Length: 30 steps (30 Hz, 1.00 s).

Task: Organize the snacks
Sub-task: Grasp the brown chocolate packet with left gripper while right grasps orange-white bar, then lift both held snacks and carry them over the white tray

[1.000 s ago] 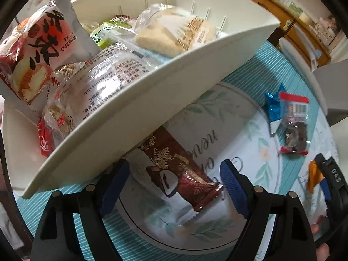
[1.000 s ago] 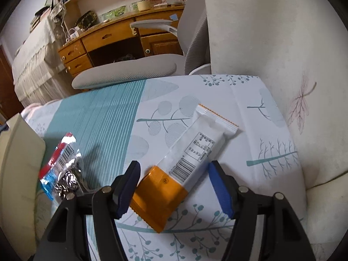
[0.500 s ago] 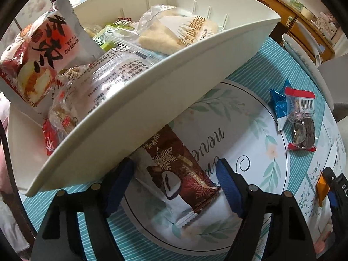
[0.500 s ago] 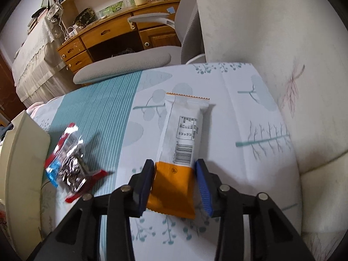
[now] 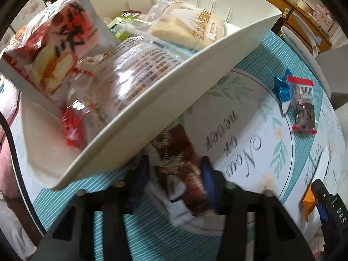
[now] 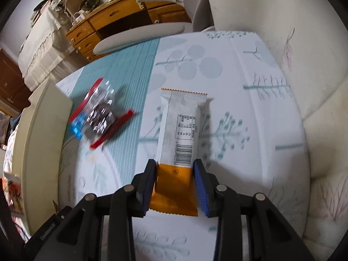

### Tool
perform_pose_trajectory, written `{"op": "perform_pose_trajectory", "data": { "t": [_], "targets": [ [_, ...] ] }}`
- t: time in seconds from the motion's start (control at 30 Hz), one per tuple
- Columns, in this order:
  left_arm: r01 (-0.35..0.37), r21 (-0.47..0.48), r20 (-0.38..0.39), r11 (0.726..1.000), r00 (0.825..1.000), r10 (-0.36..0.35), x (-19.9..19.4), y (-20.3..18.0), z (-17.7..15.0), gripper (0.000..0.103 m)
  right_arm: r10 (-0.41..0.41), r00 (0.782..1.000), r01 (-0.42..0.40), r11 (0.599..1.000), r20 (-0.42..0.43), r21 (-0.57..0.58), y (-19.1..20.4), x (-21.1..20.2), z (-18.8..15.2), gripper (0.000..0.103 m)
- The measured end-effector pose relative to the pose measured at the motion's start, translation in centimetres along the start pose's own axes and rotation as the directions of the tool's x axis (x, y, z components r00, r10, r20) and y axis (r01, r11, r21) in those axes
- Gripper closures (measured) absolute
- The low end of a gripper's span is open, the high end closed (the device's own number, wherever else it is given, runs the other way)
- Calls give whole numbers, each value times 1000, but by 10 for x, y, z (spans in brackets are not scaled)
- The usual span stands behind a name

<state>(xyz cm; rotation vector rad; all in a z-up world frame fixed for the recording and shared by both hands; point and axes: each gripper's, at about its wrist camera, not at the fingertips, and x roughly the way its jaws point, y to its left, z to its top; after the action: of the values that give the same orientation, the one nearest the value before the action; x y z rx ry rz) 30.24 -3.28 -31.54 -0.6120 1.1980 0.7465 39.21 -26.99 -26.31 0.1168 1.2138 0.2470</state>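
Left wrist view. Upper left of the frame: white bin (image 5: 195,82) filled with snack packs, among them a red-and-white cake pack (image 5: 54,50), a clear printed pack (image 5: 130,74) and a pale bread pack (image 5: 189,26). Lower centre: left gripper (image 5: 174,174), jaws pinching a brown snowflake-print snack (image 5: 180,161) on the teal-striped tabletop (image 5: 152,235), just under the bin's wall. Right: a red-edged clear packet (image 5: 302,108) lying apart.

Right wrist view. Left: the same bin's wall (image 6: 43,141); the red-edged packet (image 6: 100,117) beside it. Centre: right gripper (image 6: 175,174), jaws clamped on the orange end of an orange-and-white bar (image 6: 180,130), which points away towards the top of the frame.
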Motion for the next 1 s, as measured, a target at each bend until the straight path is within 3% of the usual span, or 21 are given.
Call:
{"op": "perform_pose_trajectory", "data": {
  "t": [0.27,0.4,0.53,0.8,1.0],
  "targets": [
    [59,18,-132,998,990,-56,-10,30,-28,67,41,997,-43,999,-69,-24,9,-23,-30,68],
    [72,36,-214,997,975,-63,-18,48,-48,68,59,995,-63,997,-85,-44,16,-39,-47,68],
    [118,3,-266,993,957,-113,-33,71,-67,68,81,991,-88,994,-105,-62,24,-52,-62,68],
    [144,-3,-249,990,958,-141,-76,111,-82,68,128,983,-139,987,-134,-82,41,-78,-102,68],
    [139,-36,-205,990,968,-144,-111,140,-62,68,179,977,-188,979,-116,-72,54,-97,-116,68]
  ]
}}
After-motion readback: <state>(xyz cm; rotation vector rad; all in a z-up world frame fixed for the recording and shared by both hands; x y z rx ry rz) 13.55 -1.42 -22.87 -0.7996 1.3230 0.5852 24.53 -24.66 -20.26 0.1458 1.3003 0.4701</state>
